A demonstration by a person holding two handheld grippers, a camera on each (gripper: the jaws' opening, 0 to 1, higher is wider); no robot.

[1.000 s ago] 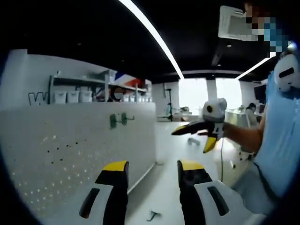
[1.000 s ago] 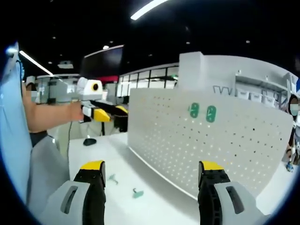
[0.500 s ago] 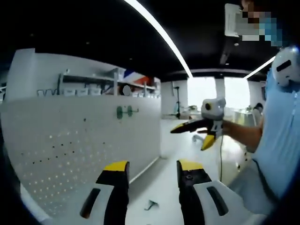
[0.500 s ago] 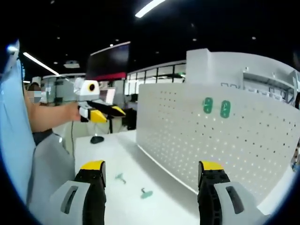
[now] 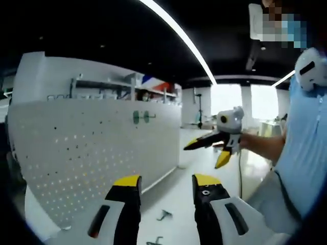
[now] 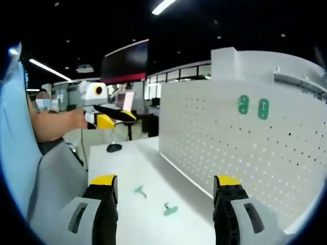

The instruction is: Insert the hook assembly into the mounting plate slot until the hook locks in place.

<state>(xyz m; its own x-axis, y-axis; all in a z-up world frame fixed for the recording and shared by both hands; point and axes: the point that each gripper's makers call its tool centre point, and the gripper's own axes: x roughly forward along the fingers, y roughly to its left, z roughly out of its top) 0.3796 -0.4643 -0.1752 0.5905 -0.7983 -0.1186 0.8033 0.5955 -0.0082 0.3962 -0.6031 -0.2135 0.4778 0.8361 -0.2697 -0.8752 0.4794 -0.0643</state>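
Two green plates (image 6: 253, 106) sit high on the pegboard (image 6: 245, 153) while two hooks (image 6: 170, 209) lie loose on the table (image 6: 127, 168) near its foot. We hold our left gripper (image 5: 164, 185) and right gripper (image 6: 163, 185) aloft, jaws spread, gripping nothing.
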